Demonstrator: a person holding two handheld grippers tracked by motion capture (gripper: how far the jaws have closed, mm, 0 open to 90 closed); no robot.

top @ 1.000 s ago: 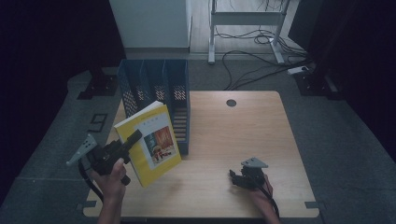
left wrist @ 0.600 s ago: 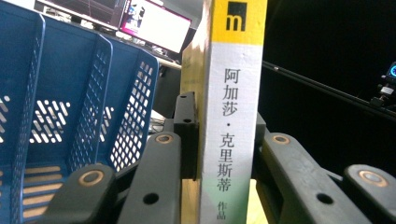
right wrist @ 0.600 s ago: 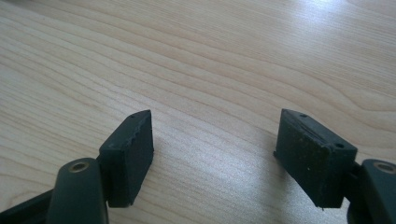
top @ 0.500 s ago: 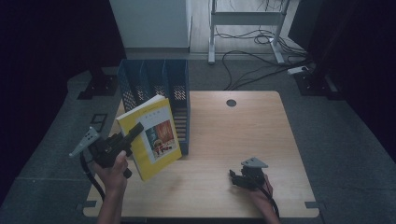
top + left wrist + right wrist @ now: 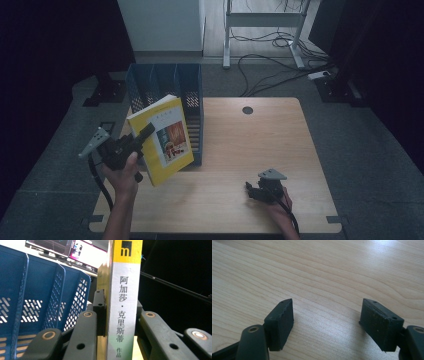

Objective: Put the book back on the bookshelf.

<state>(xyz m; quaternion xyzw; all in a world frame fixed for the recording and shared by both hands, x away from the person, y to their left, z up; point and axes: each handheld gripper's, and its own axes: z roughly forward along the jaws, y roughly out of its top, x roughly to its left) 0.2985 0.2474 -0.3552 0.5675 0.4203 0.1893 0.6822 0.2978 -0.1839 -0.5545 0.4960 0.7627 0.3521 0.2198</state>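
Note:
A yellow book [image 5: 162, 142] with a picture on its cover hangs tilted above the table's left side, just in front of the blue file rack [image 5: 165, 85]. My left gripper [image 5: 146, 132] is shut on its spine edge. In the left gripper view the white and yellow spine [image 5: 123, 302] stands upright between the two black jaws of the left gripper [image 5: 120, 312], with the rack's blue dividers [image 5: 37, 302] to the left. My right gripper [image 5: 254, 192] rests on the wooden table [image 5: 280, 140] near the front right. The right gripper [image 5: 325, 320] stands open over bare wood.
The rack has several upright slots and stands at the table's back left corner. A round cable hole [image 5: 247, 110] sits in the tabletop at the back. Beyond the table are a white cabinet [image 5: 160, 22], a desk frame and floor cables [image 5: 270, 45].
My left hand has lifted the book and carried it a little farther back toward the rack; the book now stands more upright. The right gripper has not moved.

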